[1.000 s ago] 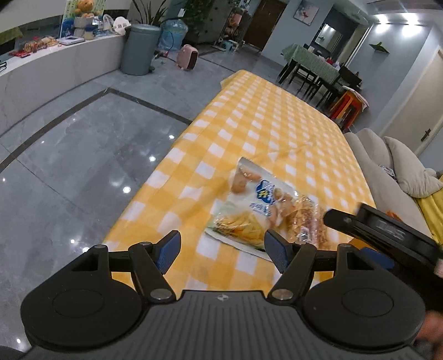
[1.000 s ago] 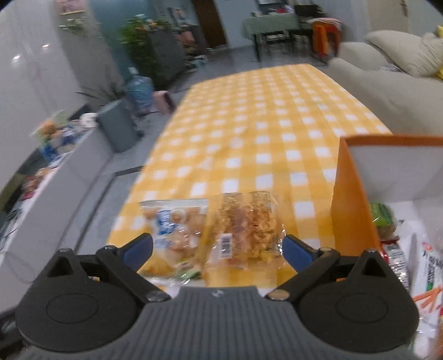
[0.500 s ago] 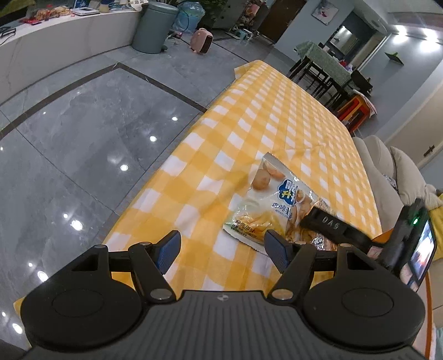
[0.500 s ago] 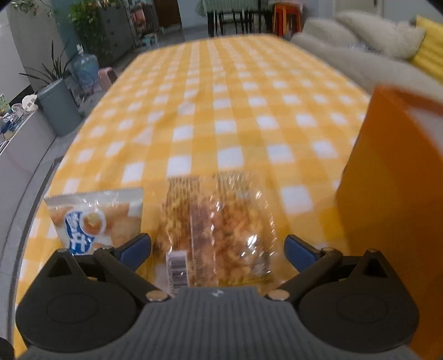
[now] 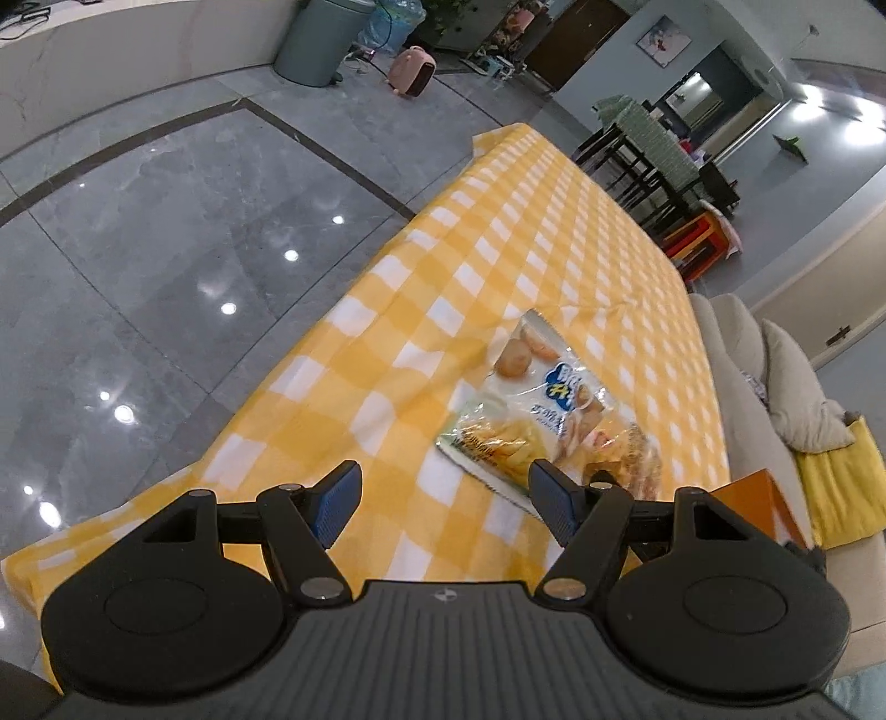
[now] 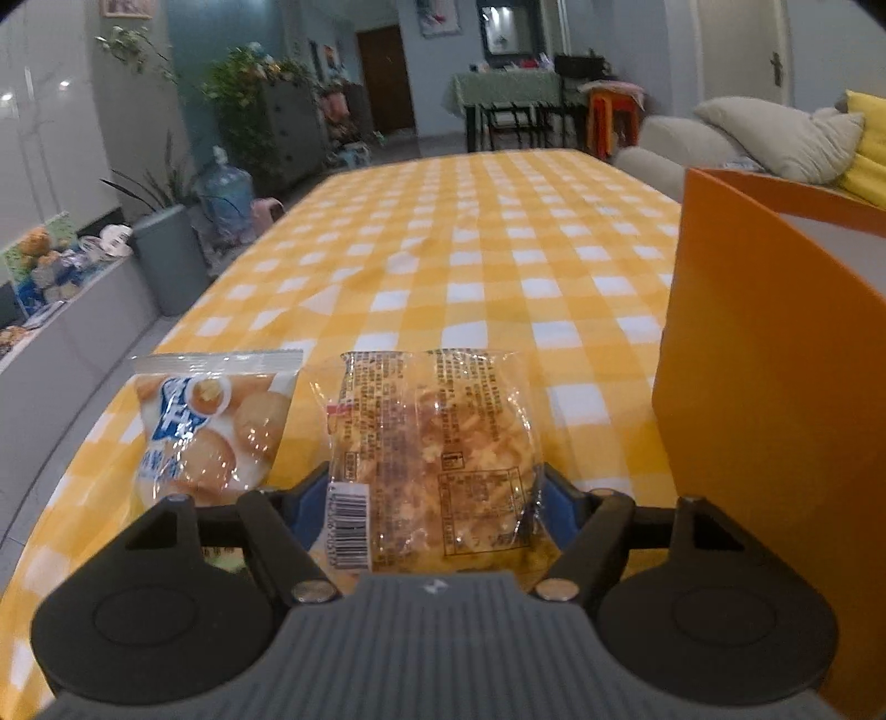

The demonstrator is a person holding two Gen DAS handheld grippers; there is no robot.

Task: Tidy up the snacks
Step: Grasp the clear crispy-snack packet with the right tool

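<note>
The clear-wrapped pastry (image 6: 432,459), lying at the near edge of the counter (image 6: 476,266) beside the orange box (image 6: 764,421), is clasped across its width by the right tongs (image 6: 432,501) (left tongs (image 5: 443,501) agape, empty), and is judged light, crinkly, slippery and crushable.

Polished grey tile floor (image 5: 166,232) mirrors the ceiling lights beside the long table (image 6: 470,266) in its yellow-checked cloth. A grey bin (image 5: 318,39) stands by the white counter (image 5: 138,50); a beige sofa (image 6: 692,144) with cushions flanks the far side.
</note>
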